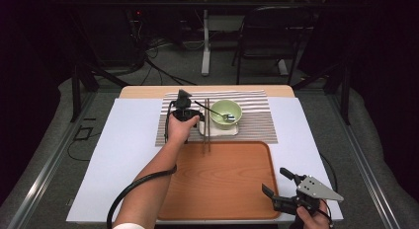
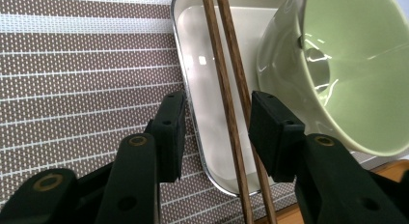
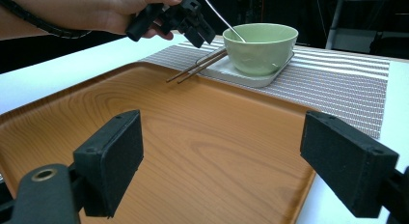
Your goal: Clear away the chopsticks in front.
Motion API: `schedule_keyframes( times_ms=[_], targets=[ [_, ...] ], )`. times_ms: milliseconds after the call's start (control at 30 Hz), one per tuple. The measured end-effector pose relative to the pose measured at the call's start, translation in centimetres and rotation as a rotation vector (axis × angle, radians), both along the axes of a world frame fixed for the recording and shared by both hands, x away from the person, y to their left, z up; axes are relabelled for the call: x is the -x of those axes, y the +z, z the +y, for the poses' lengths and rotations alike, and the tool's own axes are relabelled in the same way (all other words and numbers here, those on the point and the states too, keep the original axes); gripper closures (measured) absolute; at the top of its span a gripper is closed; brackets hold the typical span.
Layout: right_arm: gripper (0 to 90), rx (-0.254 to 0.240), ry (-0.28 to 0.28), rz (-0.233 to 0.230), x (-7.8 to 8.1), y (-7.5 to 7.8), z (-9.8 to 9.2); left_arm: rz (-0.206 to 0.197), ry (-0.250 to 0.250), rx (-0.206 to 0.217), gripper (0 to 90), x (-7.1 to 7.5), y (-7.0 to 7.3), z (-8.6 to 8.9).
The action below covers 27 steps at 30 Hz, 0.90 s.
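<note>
Jaws: left gripper half-open astride chopsticks, no pad contact seen — right gripper wide, empty, over tray near corner | chopsticks: on dish left edge, beside bowl | step: grasp in hand | next: closure needed — both sticks pinched together

**No readable writing**

No text, label, brand, number or sign can be read anywhere in these views: none on the things ahead of the claws, none on the surfaces beneath them, and none in the dim room beyond.
</note>
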State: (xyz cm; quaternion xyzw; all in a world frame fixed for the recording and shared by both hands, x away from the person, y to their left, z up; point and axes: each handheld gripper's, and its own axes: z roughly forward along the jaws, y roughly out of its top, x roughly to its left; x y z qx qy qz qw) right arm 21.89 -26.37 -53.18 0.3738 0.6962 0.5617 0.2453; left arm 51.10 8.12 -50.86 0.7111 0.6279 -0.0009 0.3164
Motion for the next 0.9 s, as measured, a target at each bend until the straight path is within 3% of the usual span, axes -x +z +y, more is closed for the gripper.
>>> schedule_keyframes(
  times_ms=[433, 900],
  targets=[
    [14.6, 0.002, -0.002, -0.001, 0.0, 0.0, 0.0, 0.008, -0.003, -0.021, 56.5, -0.3, -1.0, -0.5],
    [14.6, 0.001, -0.002, -0.003, 0.0, 0.0, 0.0, 0.038, 0.028, 0.044, 58.0, -0.9, -1.7, -0.5]
  ],
)
